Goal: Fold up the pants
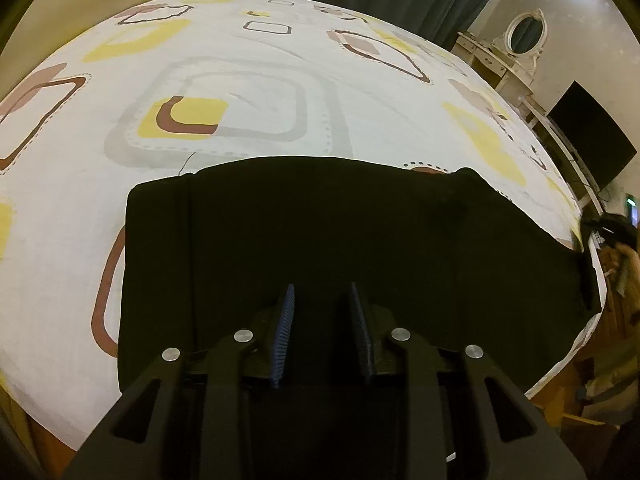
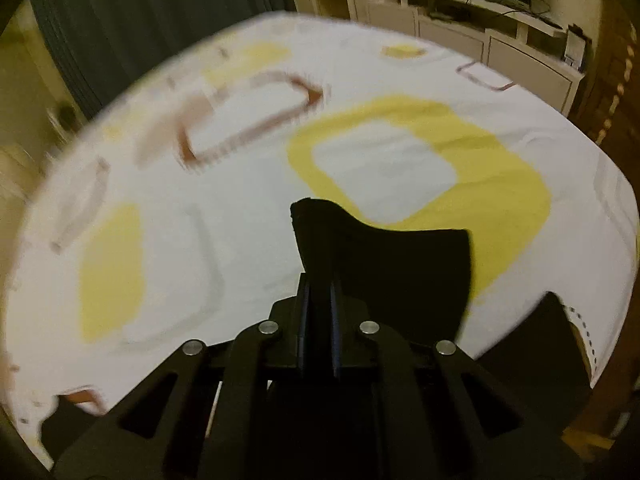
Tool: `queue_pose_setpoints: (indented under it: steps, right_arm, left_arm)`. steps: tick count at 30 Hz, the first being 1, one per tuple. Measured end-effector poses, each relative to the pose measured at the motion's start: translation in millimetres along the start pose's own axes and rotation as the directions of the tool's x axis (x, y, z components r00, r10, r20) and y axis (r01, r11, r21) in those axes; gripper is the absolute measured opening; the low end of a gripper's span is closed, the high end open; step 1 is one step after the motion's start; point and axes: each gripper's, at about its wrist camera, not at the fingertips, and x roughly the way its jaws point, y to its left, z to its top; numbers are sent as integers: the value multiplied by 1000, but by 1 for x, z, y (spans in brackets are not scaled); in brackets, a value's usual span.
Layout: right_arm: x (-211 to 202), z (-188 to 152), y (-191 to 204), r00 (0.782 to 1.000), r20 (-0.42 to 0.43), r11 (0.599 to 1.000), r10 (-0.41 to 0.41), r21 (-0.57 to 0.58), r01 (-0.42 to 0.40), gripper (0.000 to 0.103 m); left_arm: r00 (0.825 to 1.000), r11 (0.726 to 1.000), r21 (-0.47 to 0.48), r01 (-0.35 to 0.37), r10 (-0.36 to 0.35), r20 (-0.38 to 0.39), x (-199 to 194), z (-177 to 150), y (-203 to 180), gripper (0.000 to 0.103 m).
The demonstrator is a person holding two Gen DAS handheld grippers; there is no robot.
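One side pinched, the other let go, pants on the bed.
My right gripper (image 2: 319, 280) is clamped on a corner of the black pants (image 1: 340, 240) to carry the fold; the left gripper (image 1: 322, 292) has its fingers apart above the cloth on the bed sheet (image 1: 260, 60).

Dim warm light, R view motion-blurred

The black pants (image 1: 340, 240) lay folded and mostly flat on the bed (image 1: 260, 80) near its near edge. The left edge showed a layered fold. In the right wrist view, a raised corner of the cloth stood lifted off the sheet.
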Motion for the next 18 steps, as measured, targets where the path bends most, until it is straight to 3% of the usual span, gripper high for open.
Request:
queue_pose_setpoints:
  steps: [5, 8, 13, 18]
  right_arm:
    - [-69, -22, -60, 989, 127, 994, 81, 64, -89, 8]
    - [-89, -51, -115, 978, 169, 973, 120, 174, -150, 8]
    - [-74, -94, -179, 976, 155, 912, 152, 359, -199, 8]
    - [-51, -123, -208, 972, 143, 850, 186, 473, -232, 14]
  left_arm:
    - [1000, 1000, -12, 3, -3, 2, 0, 0, -2, 37]
    - [1000, 1000, 2, -11, 11, 8, 1, 0, -4, 38]
    - [999, 999, 29, -40, 40, 13, 2, -2, -8, 38]
    - [999, 999, 28, -46, 46, 11, 1, -2, -8, 39]
